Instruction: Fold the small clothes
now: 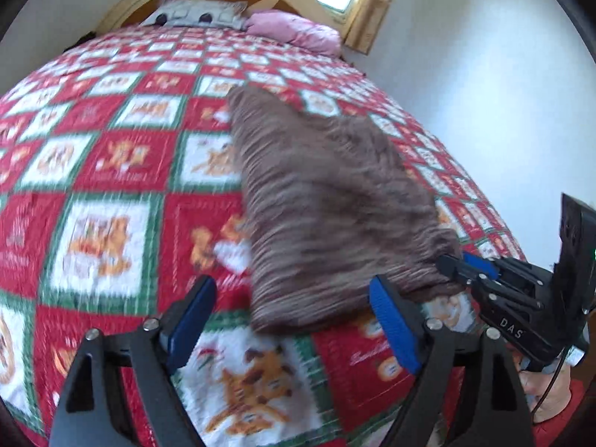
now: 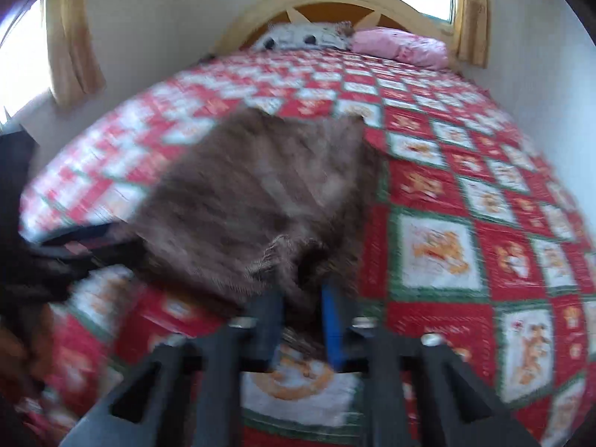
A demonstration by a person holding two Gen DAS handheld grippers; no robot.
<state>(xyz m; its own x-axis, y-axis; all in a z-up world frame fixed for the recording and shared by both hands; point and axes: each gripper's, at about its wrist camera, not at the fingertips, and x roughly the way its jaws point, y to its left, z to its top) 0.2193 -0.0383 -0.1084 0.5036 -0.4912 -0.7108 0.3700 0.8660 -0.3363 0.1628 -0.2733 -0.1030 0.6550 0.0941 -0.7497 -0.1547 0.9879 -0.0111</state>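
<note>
A brown striped garment (image 1: 327,201) lies spread on the red, white and green quilt (image 1: 111,156). My left gripper (image 1: 294,320) is open, its blue pads wide apart on either side of the garment's near left corner without pressing it. In the left wrist view my right gripper (image 1: 452,266) is shut on the garment's near right corner. The right wrist view is blurred: the garment (image 2: 260,193) runs away from my right gripper (image 2: 301,320), whose pads stand close together with cloth pinched between them. My left gripper (image 2: 111,242) is a dark smear at the left.
The quilt (image 2: 465,193) covers the whole bed. A grey pillow (image 1: 193,15) and a pink pillow (image 1: 298,31) lie at a wooden headboard (image 2: 335,0). A white wall (image 1: 484,74) runs along the bed's right side. A person's hand (image 1: 547,391) holds the right gripper.
</note>
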